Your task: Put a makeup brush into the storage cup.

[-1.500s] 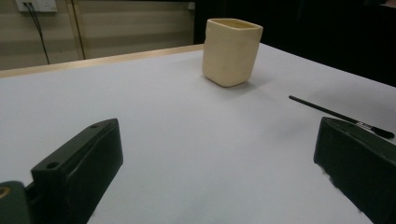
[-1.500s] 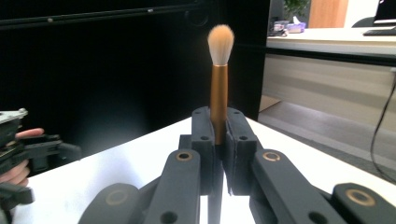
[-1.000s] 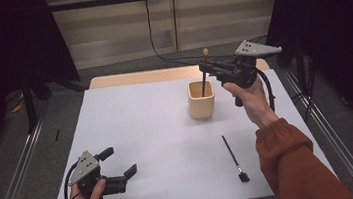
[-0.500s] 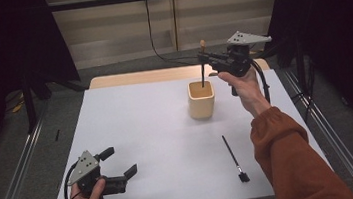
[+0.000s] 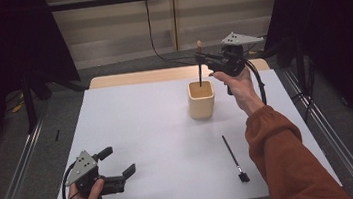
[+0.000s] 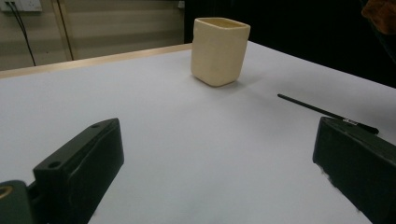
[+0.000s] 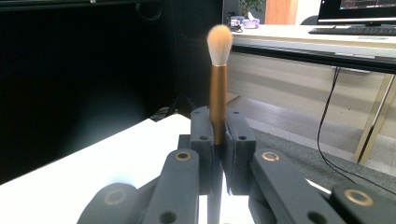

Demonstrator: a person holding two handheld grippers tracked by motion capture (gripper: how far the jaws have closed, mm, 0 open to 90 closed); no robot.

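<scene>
In the high view, the right gripper (image 5: 209, 61), in the upper right of the frame, is clenched on a slim makeup brush with a dark handle and pale bristle tip (image 5: 200, 65). The brush stands upright, its lower end at the mouth of the cream square-sided cup (image 5: 201, 100) at upper centre of the white table (image 5: 137, 129). A second thin black brush (image 5: 234, 157) lies flat at lower right, well apart from the cup. The left gripper (image 5: 117, 171) rests at lower left, jaws spread and empty.

In the left gripper view, the two black jaws stand wide apart at the bottom corners, with the cup at upper centre and the black brush at right.

In the right gripper view, the jaws pinch the brush's copper-coloured ferrule at centre frame, bristles up.

The likely risk is that the handle catches the cup's rim on release, so the brush tips out or nudges the light cup over. A tilted hand would cause it. Letting go too high could also make the brush bounce.
</scene>
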